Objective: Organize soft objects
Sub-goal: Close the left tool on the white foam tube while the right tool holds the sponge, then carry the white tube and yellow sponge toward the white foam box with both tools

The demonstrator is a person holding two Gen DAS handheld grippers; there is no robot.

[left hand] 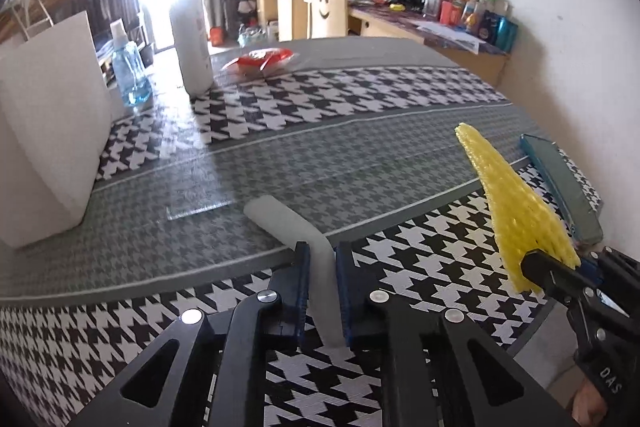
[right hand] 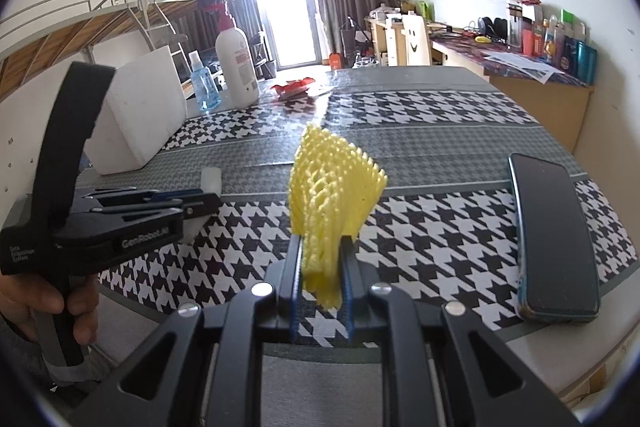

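A pale white foam strip (left hand: 280, 219) lies bent on the houndstooth tablecloth (left hand: 360, 99), and my left gripper (left hand: 322, 259) is shut on its near part, blue pads pressed against both sides. In the right wrist view the left gripper (right hand: 208, 201) is at the left, with the strip's end (right hand: 211, 179) poking out past it. A yellow foam net sleeve (right hand: 332, 183) stands fanned upward above the table, squeezed at its base by my right gripper (right hand: 322, 247), which is shut on it. From the left wrist view, the yellow net (left hand: 520, 203) and right gripper (left hand: 536, 267) are at the right.
A big white foam block (left hand: 48, 147) stands at the left. Behind it are a blue spray bottle (left hand: 128, 67), a tall white bottle (left hand: 192, 39) and a red packet (left hand: 260, 61). A dark phone (right hand: 552, 239) lies near the table's right edge.
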